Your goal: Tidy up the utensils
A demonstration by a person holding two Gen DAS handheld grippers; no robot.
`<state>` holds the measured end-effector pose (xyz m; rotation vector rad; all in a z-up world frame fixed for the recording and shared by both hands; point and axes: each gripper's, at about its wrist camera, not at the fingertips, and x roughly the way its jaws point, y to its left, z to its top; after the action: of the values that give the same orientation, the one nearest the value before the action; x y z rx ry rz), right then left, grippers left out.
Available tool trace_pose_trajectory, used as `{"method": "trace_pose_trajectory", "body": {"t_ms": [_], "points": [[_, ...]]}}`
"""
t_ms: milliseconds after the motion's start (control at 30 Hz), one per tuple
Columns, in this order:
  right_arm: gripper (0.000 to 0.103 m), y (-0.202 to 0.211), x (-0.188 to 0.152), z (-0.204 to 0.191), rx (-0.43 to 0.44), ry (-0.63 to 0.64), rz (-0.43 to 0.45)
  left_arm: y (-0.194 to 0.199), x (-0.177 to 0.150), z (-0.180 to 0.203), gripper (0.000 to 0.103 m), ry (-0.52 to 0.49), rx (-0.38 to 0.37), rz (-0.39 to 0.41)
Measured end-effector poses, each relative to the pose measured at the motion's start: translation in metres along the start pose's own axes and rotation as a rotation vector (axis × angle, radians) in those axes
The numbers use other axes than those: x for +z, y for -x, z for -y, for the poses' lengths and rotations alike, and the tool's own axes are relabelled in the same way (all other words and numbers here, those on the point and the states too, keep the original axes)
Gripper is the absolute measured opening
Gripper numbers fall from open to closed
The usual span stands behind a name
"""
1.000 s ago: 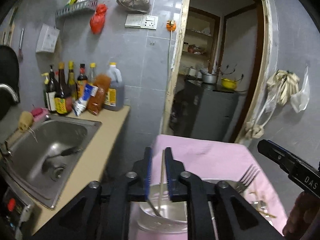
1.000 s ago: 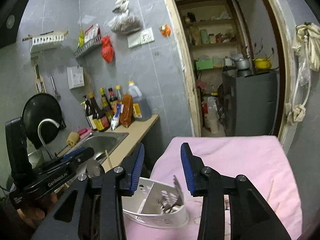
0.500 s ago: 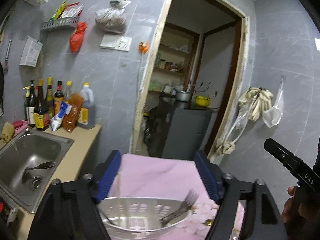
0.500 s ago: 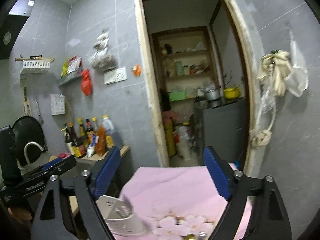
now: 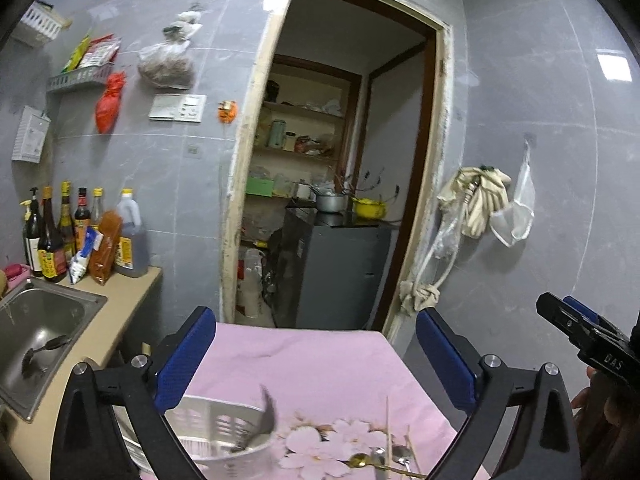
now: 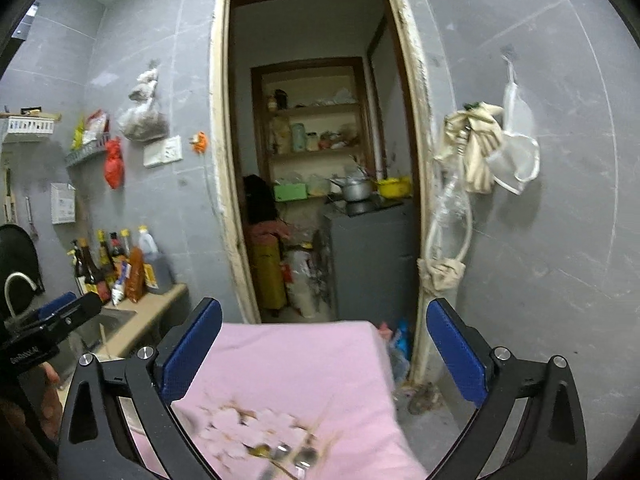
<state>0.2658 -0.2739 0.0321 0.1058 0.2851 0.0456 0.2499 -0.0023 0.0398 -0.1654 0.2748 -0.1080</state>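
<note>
Left tongs (image 5: 316, 356): just spread wide, empty; chopstick released.
Right tongs (image 6: 324, 350): likewise spread (nothing between).
White basket (image 5: 224, 426): holds the fork (image 5: 262, 420); spoons (image 5: 380, 458) remain on the worktop (image 5: 304, 356).

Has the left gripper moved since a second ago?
Yes. The left gripper has backed away from the white slotted utensil basket, with the grey sink sliding left in view; its jaws have just been opening, nothing between them.

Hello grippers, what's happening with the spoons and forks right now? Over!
Left gripper and right gripper just opened wide, nothing between jaws. White basket holds a fork. Spoons and chopsticks loose on pink cloth. Nothing blocking.
</note>
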Motion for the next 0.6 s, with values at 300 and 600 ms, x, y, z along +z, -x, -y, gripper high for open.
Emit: {"method": "trace_pose_trajectory", "body": {"t_ms": [300,600], "points": [[0.101,-0.021,-0.035,0.044,-0.012,-0.016,-0.078,-0.018,-0.043,0.042,0.101,-0.015,-0.008,-0.081],[0.1,-0.058,-0.1,0.067,0.02,-0.051,-0.189,-0.047,-0.1,0.05,0.101,-0.003,0.029,-0.189]]}}
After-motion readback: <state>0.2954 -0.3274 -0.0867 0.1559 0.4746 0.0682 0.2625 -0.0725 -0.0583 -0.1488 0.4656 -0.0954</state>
